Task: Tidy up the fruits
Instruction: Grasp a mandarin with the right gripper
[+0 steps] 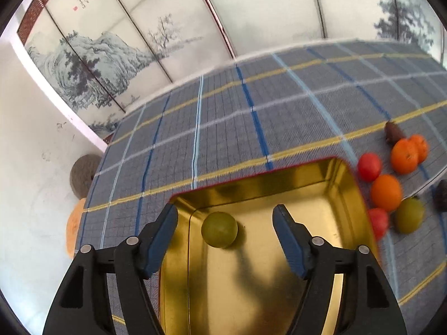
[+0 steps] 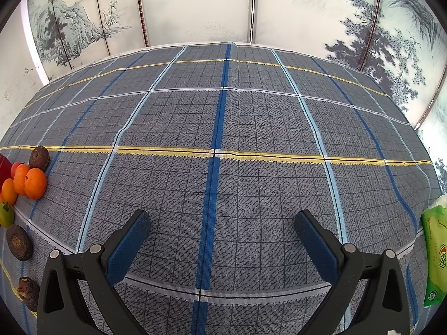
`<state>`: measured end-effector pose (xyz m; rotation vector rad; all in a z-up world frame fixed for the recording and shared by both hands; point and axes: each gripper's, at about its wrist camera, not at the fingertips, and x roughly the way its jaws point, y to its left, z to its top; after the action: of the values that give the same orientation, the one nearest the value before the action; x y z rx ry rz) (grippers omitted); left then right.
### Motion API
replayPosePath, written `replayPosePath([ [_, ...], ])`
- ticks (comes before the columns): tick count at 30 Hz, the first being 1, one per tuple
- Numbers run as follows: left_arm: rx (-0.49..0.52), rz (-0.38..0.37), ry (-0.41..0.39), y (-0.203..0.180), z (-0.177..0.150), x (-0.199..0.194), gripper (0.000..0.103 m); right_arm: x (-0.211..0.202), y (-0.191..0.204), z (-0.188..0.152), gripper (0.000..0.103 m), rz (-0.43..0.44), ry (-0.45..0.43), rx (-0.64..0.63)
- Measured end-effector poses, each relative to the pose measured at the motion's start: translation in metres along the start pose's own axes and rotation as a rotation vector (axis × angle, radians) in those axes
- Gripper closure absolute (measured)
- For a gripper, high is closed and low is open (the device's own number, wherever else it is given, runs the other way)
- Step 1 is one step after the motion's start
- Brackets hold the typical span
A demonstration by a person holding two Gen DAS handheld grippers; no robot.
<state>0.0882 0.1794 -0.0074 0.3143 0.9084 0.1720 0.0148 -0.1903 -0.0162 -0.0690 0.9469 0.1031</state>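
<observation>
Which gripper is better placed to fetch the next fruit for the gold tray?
Left, probably. The left gripper hangs open over the gold tray, with the fruit pile beside it. The right gripper faces bare cloth.

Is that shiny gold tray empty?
No. One round green fruit lies in the gold metal tray; other fruits sit outside.

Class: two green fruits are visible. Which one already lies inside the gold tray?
The green fruit between the left tool's open fingers; it rests on the gold tray. The other green fruit sits outside on the cloth among oranges.
</observation>
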Motion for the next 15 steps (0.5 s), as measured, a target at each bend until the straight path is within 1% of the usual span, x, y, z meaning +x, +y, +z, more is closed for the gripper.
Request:
replayPosePath([
  [2,-0.047,-0.024,-0.011,0.005,-0.003,-0.015,0.032,0.0,0.001,0.0,0.0,0.0,0.0,0.0],
  [3,-0.096,-0.06,-0.027,0.009,-0.006,-0.027,0.032,0.0,0.001,0.001,0.0,0.0,0.0,0.0],
  [5,-0.151,-0.1,-0.053,0.011,-0.013,-0.048,0.032,-0.001,0.001,-0.001,0.0,0.002,0.0,0.001],
  [7,-0.197,-0.123,-0.089,0.014,-0.023,-0.074,0.032,-0.002,-0.001,0.0,0.0,0.025,-0.005,-0.001],
  [8,-0.212,-0.129,-0.112,0.013,-0.03,-0.089,0.032,-0.004,-0.002,0.0,0.0,0.067,-0.016,-0.002],
  [9,-0.219,-0.128,-0.125,0.012,-0.038,-0.101,0.032,-0.01,-0.001,-0.001,0.005,0.132,-0.036,0.006],
  [10,-0.225,-0.131,-0.135,0.01,-0.047,-0.114,0.032,-0.019,0.003,-0.002,0.018,0.189,-0.055,0.009],
  [11,-0.228,-0.14,-0.139,0.008,-0.054,-0.122,0.032,-0.029,0.009,-0.001,0.023,0.242,-0.075,0.0],
  [12,-0.239,-0.148,-0.146,0.007,-0.065,-0.133,0.032,-0.039,0.018,0.001,0.026,0.311,-0.094,-0.021],
  [13,-0.256,-0.141,-0.153,0.007,-0.072,-0.141,0.032,-0.052,0.035,0.005,0.026,0.401,-0.113,-0.083],
  [15,-0.285,-0.138,-0.166,0.008,-0.086,-0.153,0.032,-0.065,0.068,0.012,0.028,0.465,-0.11,-0.211],
])
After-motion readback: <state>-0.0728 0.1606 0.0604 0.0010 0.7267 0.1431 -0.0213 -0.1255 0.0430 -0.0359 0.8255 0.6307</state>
